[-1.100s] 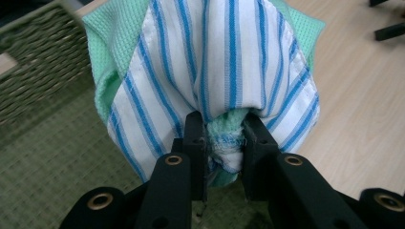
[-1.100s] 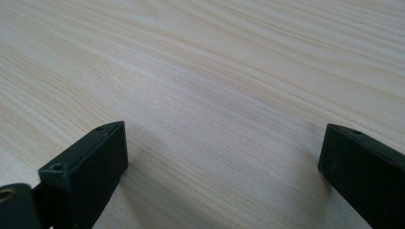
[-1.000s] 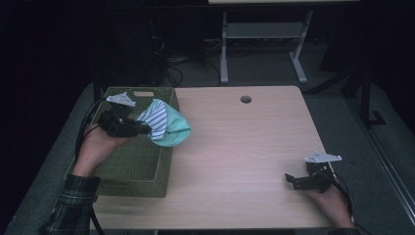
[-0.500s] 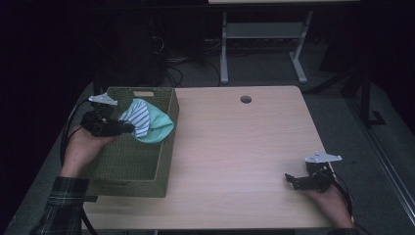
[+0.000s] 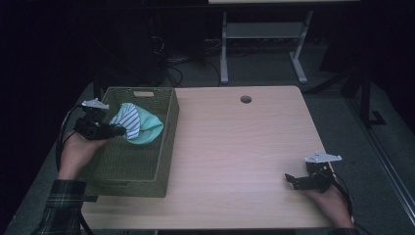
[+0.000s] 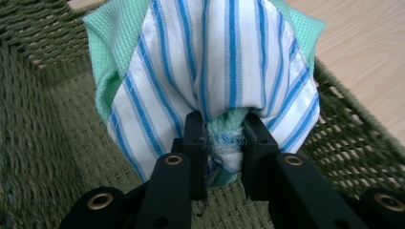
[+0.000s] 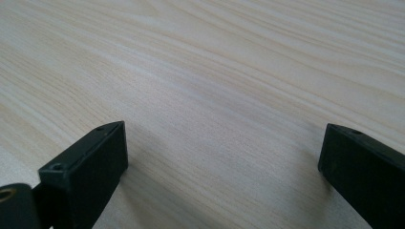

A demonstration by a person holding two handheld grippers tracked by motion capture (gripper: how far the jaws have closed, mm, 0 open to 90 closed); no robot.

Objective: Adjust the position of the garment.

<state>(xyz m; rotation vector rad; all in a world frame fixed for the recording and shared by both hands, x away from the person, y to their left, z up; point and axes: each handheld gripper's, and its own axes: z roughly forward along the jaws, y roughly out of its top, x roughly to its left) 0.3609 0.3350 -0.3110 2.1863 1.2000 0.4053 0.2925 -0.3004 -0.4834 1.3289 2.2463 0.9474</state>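
A bundle of cloth [image 5: 137,126], mint green with a white and blue striped piece over it, hangs over the inside of a green woven basket [image 5: 147,176] at the table's left. My left gripper [image 5: 120,131] is shut on the bundle's near end. In the left gripper view the cloth [image 6: 224,71] bulges out above the jaws of the left gripper [image 6: 225,136], with basket weave [image 6: 43,119] behind it. My right gripper [image 5: 288,178] rests near the table's front right corner, open, and the right gripper [image 7: 222,143] has bare wood between its jaws.
The wooden table [image 5: 235,147] has a round cable hole [image 5: 245,99] near its far edge. A white desk frame [image 5: 259,39] and cables stand on the dark floor behind. The basket takes up the left third of the table.
My left gripper has carried the cloth bundle leftward and down, from over the basket's right rim to inside the basket. The right gripper has stayed put.
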